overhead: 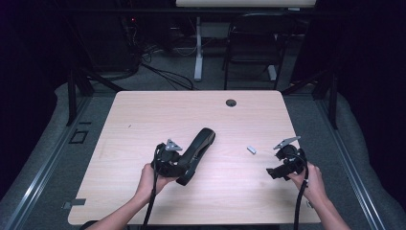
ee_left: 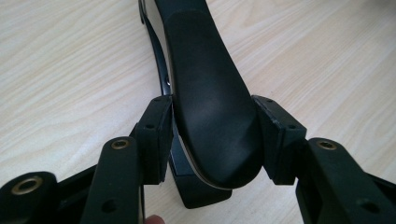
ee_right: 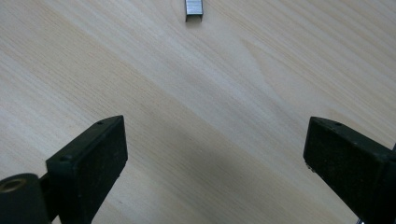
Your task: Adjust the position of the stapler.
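Your left gripper (ee_left: 212,135) is clamped on the rear end of the black stapler (overhead: 197,152) — in the left gripper view both pads sit flush against its sides, one pad (ee_left: 156,135) pressed to the edge where the top cover meets the metal rail. The stapler is a long, curved body with a smooth matte plastic top, rounded at the gripped end, a thin bright metal strip along its seam and a flat black base under it. In the high view it lies diagonally on the table (overhead: 143,120), left of centre, its far end pointing up and to the right. The table is pale wood-grain laminate with rounded corners and a dark cable grommet (overhead: 231,102) near the far edge. Your left hand (overhead: 151,179) wraps the gripper body from below, forearm coming in at an angle. Your right gripper (overhead: 274,173) is released — jaws wide apart, nothing between them, low over bare laminate near the right edge, aimed toward the centre. A small strip of staples (ee_right: 193,9), shiny metal and channel-shaped, lies ahead of it, well apart from both the jaws and the stapler.
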Available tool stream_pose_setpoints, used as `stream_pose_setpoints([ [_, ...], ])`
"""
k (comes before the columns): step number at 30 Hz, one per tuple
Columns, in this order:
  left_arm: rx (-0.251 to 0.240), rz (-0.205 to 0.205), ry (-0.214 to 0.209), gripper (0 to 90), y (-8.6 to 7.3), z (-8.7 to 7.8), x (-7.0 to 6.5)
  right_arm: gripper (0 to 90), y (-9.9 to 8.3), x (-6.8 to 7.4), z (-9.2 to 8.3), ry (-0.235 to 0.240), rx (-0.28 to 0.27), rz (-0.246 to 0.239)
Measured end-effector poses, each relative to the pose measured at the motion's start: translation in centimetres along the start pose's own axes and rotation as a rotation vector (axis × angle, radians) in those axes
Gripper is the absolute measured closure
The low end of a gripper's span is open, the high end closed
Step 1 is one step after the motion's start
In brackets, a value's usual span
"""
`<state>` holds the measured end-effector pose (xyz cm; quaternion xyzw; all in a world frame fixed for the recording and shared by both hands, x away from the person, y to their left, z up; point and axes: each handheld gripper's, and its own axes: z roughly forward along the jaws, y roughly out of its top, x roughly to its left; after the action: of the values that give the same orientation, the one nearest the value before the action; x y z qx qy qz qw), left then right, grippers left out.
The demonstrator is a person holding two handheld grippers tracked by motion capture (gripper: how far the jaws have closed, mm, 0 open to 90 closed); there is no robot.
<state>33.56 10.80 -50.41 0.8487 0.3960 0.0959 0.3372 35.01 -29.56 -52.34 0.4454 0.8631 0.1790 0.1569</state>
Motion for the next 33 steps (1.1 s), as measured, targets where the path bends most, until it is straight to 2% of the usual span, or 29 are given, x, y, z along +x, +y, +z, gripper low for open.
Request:
stream_pose_setpoints([
  [2,-0.002,-0.001,-0.004,50.8,-0.1,0.0,0.1,5.8,-0.1,0.1,0.1,0.005,-0.025,0.021],
  [3,-0.002,-0.003,-0.003,50.9,-0.1,-0.1,0.1,5.8,0.0,0.1,0.0,0.002,-0.009,0.007],
  [7,0.005,-0.012,-0.015,50.5,-0.1,-0.2,-0.1,5.8,0.0,0.1,0.0,0.004,-0.011,0.008],
  [11,0.025,0.005,-0.048,50.1,-0.4,-0.7,-0.5,5.9,-0.1,0.1,-0.1,0.004,-0.011,0.01],
  [20,0.024,0.019,-0.064,49.4,-0.4,-0.6,-1.2,6.2,0.0,0.1,-0.2,-0.002,-0.006,0.006],
  [26,0.026,0.027,-0.075,47.9,-0.3,-0.4,-1.8,6.2,0.1,0.1,-0.2,0.031,-0.027,0.031],
  [33,0.019,0.04,-0.085,45.6,-0.1,-0.1,-2.5,6.5,0.4,0.4,-0.3,0.053,-0.037,0.037],
])
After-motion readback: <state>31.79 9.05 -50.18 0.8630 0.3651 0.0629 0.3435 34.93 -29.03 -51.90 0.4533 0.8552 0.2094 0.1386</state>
